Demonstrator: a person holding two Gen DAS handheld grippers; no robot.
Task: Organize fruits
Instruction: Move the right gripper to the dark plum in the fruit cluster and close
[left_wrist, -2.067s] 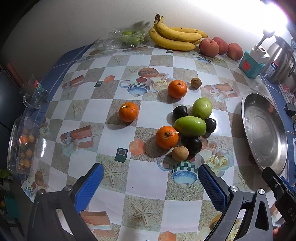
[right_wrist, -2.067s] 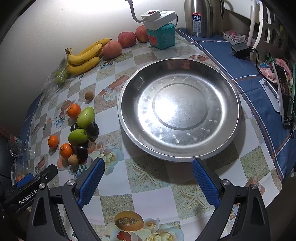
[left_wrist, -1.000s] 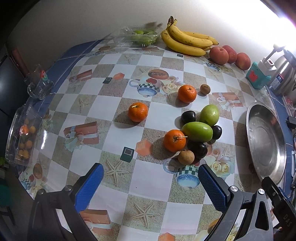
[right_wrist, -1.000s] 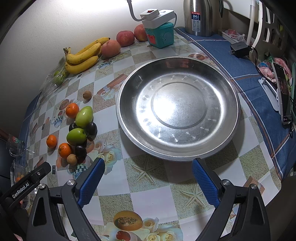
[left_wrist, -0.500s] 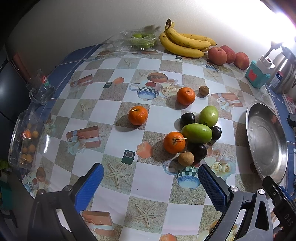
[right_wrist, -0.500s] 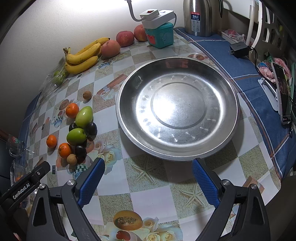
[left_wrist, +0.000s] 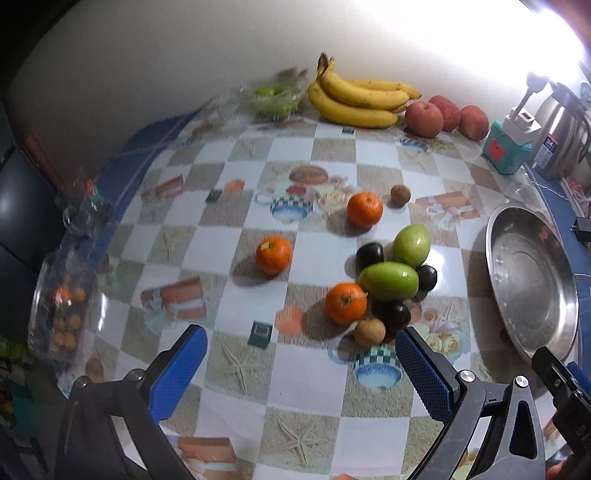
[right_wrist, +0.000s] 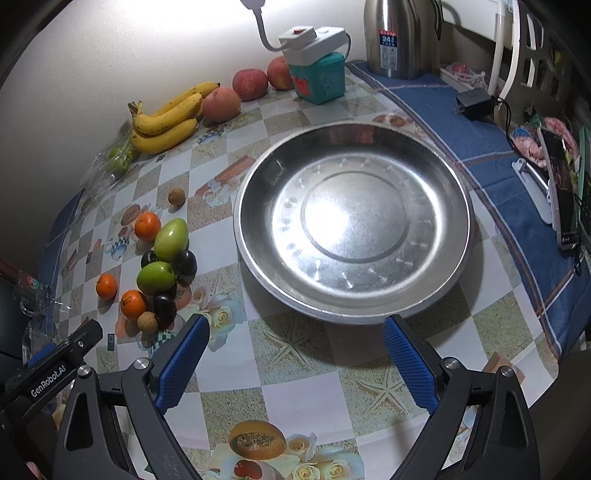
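My left gripper (left_wrist: 301, 354) hung spread wide with nothing between its ribbed blue pads (left_wrist: 179, 373); ahead to its right clustered glossy green mangoes (left_wrist: 388, 280), dimpled oranges (left_wrist: 345, 302) and dark plums (left_wrist: 391, 315). My right gripper (right_wrist: 295, 345), equally parted, faced a dented steel dish (right_wrist: 354, 225). "GenRobot.AI" marked the left one.

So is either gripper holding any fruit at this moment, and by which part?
Nothing is held. The left gripper and the right gripper are both open and empty; the round steel plate holds no fruit.
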